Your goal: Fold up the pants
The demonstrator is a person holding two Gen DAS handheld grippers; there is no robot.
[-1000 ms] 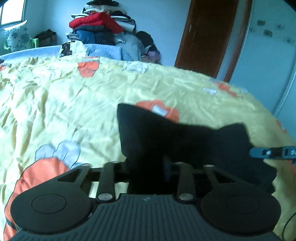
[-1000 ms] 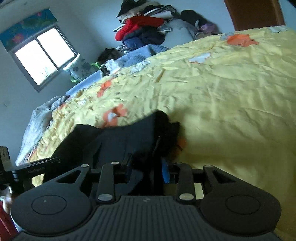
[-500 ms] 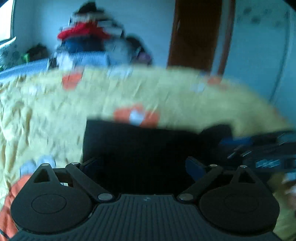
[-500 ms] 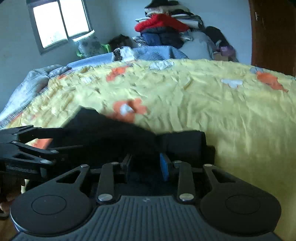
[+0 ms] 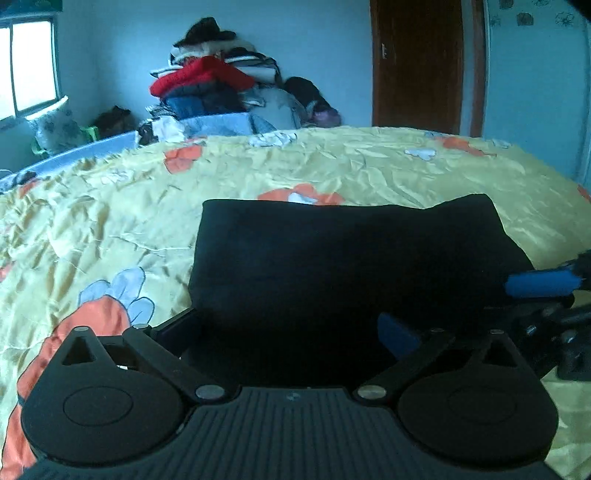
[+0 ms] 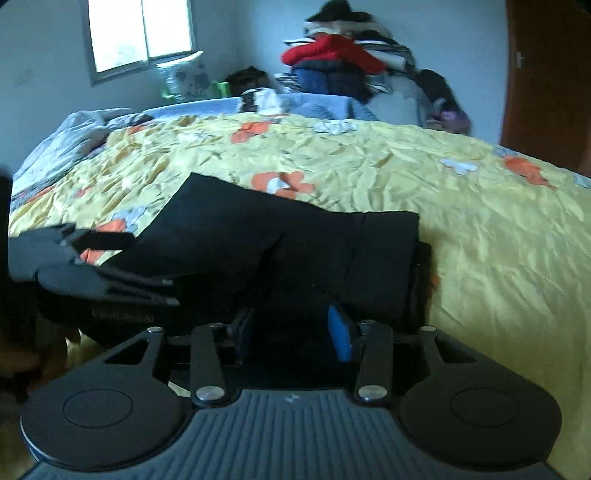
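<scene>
Now black pants (image 5: 347, 258) folded flat on bedspread (image 5: 110, 221); both jaws just opening, released.

1. Black pants (image 5: 343, 258): one, folded, lying on the bed.
2. Grippers: two, the left gripper (image 5: 291, 332) and the right gripper (image 6: 291, 332).
3. Bed with yellow flowered cover (image 5: 369, 166): one.
4. Clothes pile (image 5: 214, 88) against the far wall: one heap, items too many to count.
5. Window (image 6: 142, 35): one.
6. Brown door (image 5: 417, 62): one.
7. Pillow (image 5: 55, 125) under the window: one.
</scene>
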